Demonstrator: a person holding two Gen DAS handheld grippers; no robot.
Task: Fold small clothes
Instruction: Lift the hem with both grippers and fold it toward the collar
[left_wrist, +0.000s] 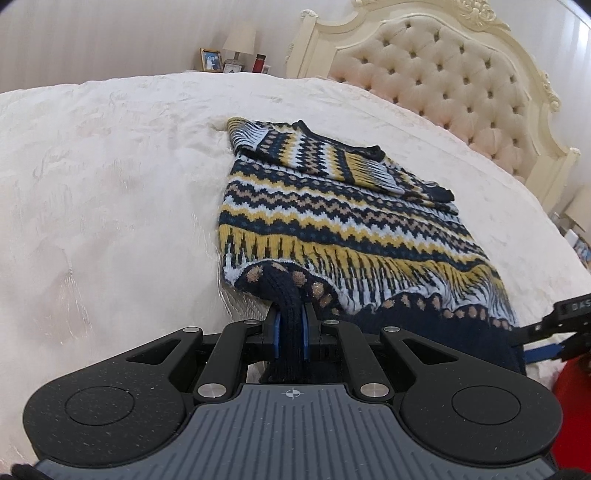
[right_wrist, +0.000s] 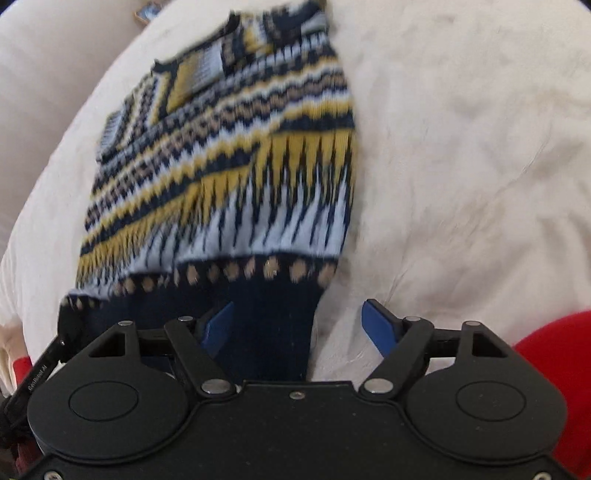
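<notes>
Clamped on the navy hem of the patterned sweater, the left gripper pinches a bunched ridge of knit between its blue pads, while the right gripper stands with its jaws spread, the hem's near right corner lying loose between them and neither pad pressing on it. That sweater lies flat on the cream bedspread, sleeves folded across its far end near the headboard. With only one corner held, lifting now would likely drag the hem askew and skew the fold.
</notes>
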